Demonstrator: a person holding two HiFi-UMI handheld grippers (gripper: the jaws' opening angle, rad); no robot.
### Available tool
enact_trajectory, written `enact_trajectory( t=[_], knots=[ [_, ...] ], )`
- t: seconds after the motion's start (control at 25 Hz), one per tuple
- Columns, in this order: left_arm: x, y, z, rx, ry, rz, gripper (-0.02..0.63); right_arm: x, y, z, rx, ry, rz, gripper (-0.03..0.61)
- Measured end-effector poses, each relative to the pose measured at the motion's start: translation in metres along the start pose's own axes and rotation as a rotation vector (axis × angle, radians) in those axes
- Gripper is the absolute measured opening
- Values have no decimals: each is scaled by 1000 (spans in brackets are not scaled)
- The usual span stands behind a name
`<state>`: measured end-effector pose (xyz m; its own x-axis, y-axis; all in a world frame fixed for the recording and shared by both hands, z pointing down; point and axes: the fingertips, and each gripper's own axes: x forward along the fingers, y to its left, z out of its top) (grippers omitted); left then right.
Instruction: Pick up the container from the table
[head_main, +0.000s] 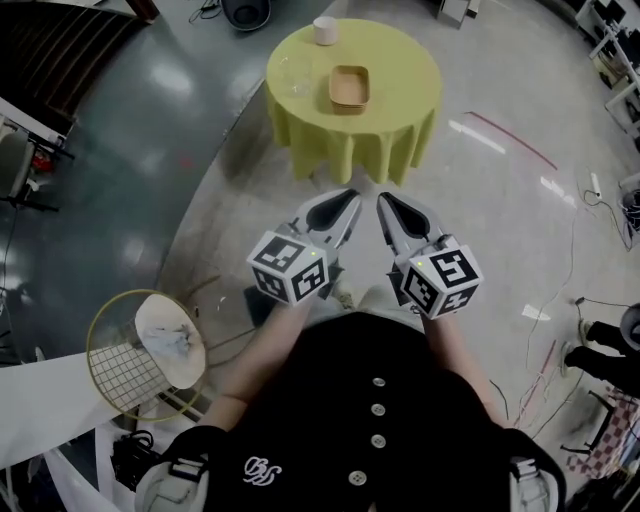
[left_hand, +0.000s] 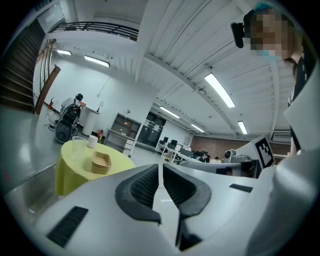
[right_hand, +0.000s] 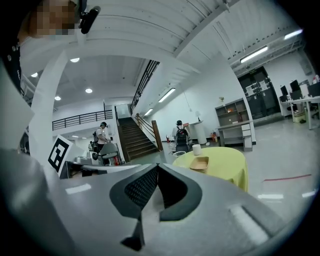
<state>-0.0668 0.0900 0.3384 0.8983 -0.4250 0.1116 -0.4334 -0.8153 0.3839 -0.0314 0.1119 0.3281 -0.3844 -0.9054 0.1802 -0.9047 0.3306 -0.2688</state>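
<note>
The tan, shallow rectangular container (head_main: 349, 87) sits near the middle of the round counter (head_main: 400, 70) draped in a yellow-green cloth, far ahead of me and well apart from both grippers. In the left gripper view it reads as a nested stack rather than a single tray; I make out perhaps two or three layers but can't count them for sure.

I judge it to be light, thin moulded fibre or card: stiff enough to lift by one edge, easy to crush, not slippery. I'd pinch a side wall just under the flared rim, one jaw inside and one outside, and squeeze gently. If it is a stack, the top one may lift off alone.

The left gripper (head_main: 345, 200) has its ribbed pads pressed together with nothing between them. The right gripper (head_main: 392, 208) is the same, jaws together and empty. Both point toward the counter.

Count: one counter, one container stack, one clear plastic cup (head_main: 293, 75) to its left, one white cup (head_main: 325, 30) at the far edge, and two grippers.
</note>
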Motion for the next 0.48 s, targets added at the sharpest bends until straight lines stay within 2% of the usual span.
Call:
enact_trajectory(
  t=[0.32, 0.48],
  knots=[
    [25, 31, 1, -42, 17, 5, 35, 27, -30, -3, 45, 14, -34, 5],
    [43, 42, -1, -43, 2, 20, 34, 43, -49, -7, 43, 27, -6, 5]
  ],
)
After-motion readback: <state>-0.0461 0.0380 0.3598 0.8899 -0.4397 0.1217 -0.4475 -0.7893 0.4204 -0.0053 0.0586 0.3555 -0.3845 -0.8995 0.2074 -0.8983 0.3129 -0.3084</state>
